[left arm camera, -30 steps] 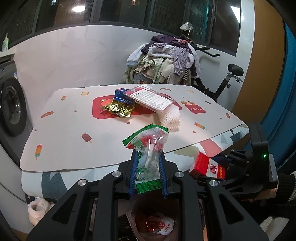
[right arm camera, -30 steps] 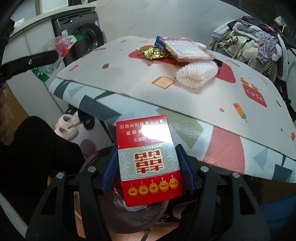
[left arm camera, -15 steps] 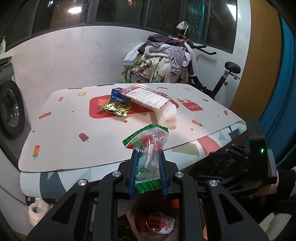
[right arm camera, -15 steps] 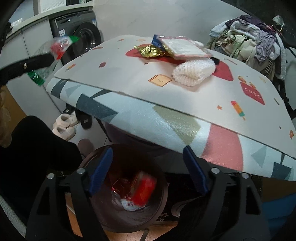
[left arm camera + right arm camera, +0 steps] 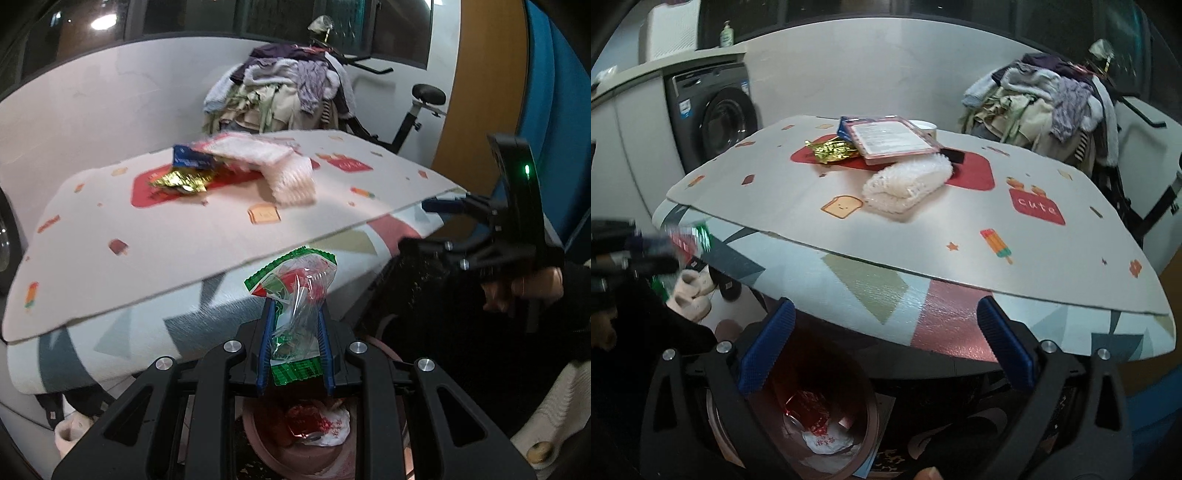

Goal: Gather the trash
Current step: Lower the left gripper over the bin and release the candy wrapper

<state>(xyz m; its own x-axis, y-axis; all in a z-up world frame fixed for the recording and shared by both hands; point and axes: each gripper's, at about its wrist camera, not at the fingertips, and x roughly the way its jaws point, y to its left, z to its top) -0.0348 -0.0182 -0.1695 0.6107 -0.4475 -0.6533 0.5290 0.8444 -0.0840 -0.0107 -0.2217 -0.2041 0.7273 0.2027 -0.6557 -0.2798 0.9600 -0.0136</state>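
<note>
My left gripper (image 5: pixel 294 314) is shut on a crumpled clear wrapper (image 5: pixel 295 280) with green and red print, held over the brown trash bin (image 5: pixel 255 439). The bin (image 5: pixel 871 410) holds a red box (image 5: pixel 809 406) and a white wrapper. My right gripper (image 5: pixel 886 317) hangs above the bin at the table's edge, its jaws opening wide with nothing between them. It also shows at the right of the left wrist view, right gripper (image 5: pixel 424 225). On the table lie a gold foil wrapper (image 5: pixel 831 149), a pink blister pack (image 5: pixel 890 138) and a white foam net (image 5: pixel 908 182).
The patterned table mat (image 5: pixel 923 236) overhangs the bin. A washing machine (image 5: pixel 716 118) stands at the left, and a clothes pile (image 5: pixel 1045 96) lies on an exercise bike behind the table. Slippers (image 5: pixel 690 291) sit on the floor beside the bin. A person's hand (image 5: pixel 524 288) holds the right gripper.
The red box left the right gripper and fell into the bin, and the right jaws spread wide. My left gripper sank toward the bin with the wrapper still in it.
</note>
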